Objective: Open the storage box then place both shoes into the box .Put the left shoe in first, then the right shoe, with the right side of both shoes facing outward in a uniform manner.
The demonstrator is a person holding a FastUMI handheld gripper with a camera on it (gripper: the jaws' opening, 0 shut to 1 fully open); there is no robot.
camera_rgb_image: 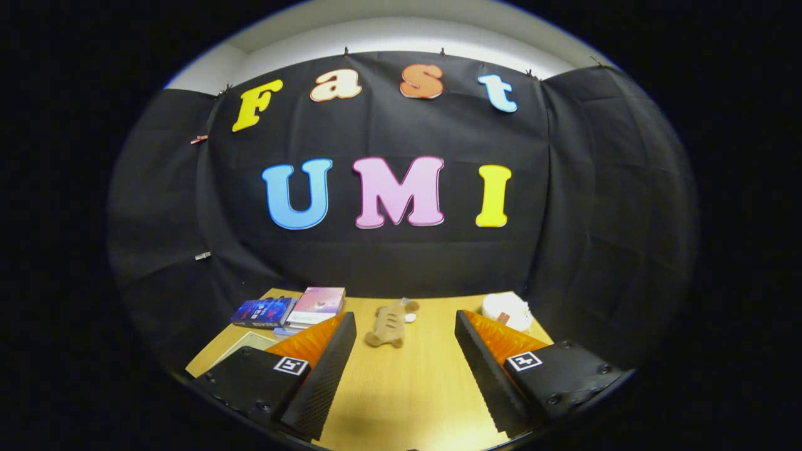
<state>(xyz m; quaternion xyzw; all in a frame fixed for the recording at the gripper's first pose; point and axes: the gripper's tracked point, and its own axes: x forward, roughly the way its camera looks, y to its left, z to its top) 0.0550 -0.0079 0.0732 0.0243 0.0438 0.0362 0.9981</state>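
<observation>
The claw [406, 376] stands released, its two fingers spread wide at the bottom of the frame with nothing between them but bare bench [401, 401]. It is held level, facing the back wall, which suits a look over the bench more than a reach for anything.

Lower centre, just beyond the fingertips, a small tan plush toy [388, 324] lies flat on the wood, clear of both fingers. At lower left, beyond the left finger, a few books [294, 310] sit stacked near the far edge; a pale flat sheet [247, 344] lies nearer, partly behind that finger. At lower right, a white round object [506, 311] sits at the far corner, partly behind the right finger (what it is, I cannot tell).

As for the task's things, I can point to no storage box and no shoes on this stretch of bench, so their position and the box's lid cannot be reported. The stage of the job cannot be judged from here; the spread fingers fit a claw carrying nothing.
</observation>
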